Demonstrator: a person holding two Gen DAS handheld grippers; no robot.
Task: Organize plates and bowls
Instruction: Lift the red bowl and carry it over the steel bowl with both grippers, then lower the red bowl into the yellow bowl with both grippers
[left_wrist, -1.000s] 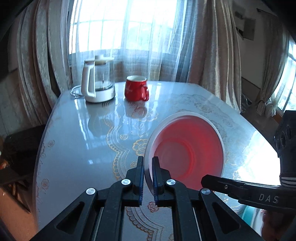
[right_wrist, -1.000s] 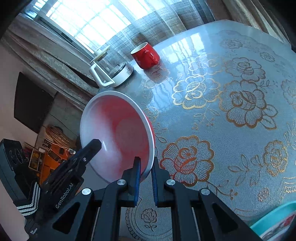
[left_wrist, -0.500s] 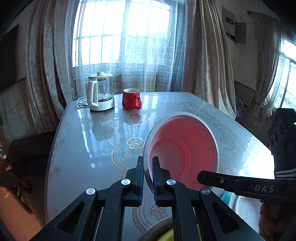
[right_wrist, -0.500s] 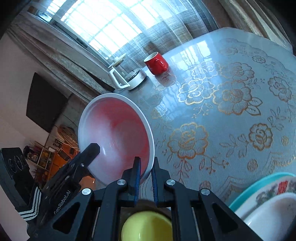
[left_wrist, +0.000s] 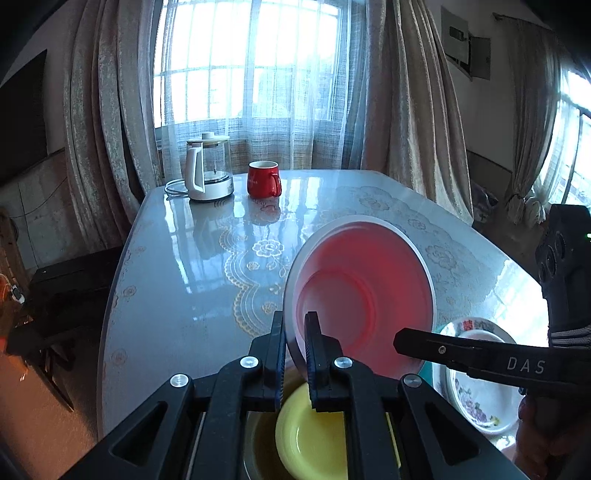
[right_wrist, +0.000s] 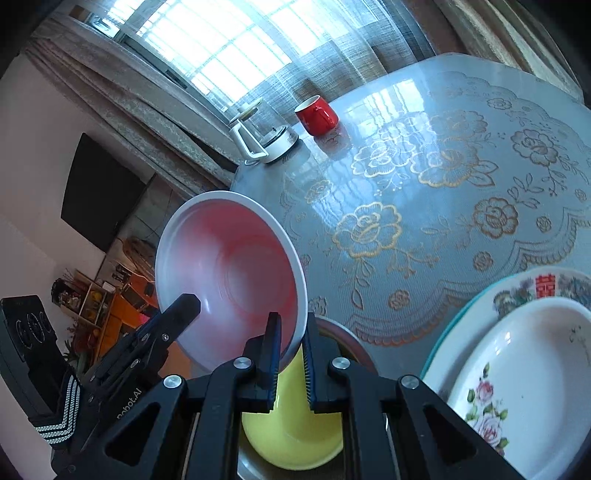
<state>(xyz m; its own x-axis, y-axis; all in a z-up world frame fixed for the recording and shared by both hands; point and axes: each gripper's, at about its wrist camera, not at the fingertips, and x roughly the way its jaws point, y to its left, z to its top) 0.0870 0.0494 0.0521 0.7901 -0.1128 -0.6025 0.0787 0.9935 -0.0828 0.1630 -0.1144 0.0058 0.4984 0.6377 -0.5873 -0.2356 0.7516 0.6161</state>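
Observation:
Both grippers hold one red bowl (left_wrist: 365, 291) with a white rim, tilted, above the table. My left gripper (left_wrist: 295, 354) is shut on its left rim. My right gripper (right_wrist: 290, 354) is shut on its right rim, and the bowl fills the left of the right wrist view (right_wrist: 229, 280). Below the bowl, a yellow bowl (left_wrist: 310, 435) sits inside a darker dish; it also shows in the right wrist view (right_wrist: 291, 432). A white floral plate (right_wrist: 524, 373) lies on a teal-rimmed patterned plate (right_wrist: 532, 284) at the right.
A grey table (left_wrist: 177, 291) with a gold flower cloth stretches ahead. A glass kettle (left_wrist: 208, 168) and a red mug (left_wrist: 262, 179) stand at its far end by the curtained window. A dark bench (left_wrist: 70, 280) stands left of the table.
Both grippers have drawn the red bowl back toward the near table edge. The yellow bowl and the stacked plates have come into view below.

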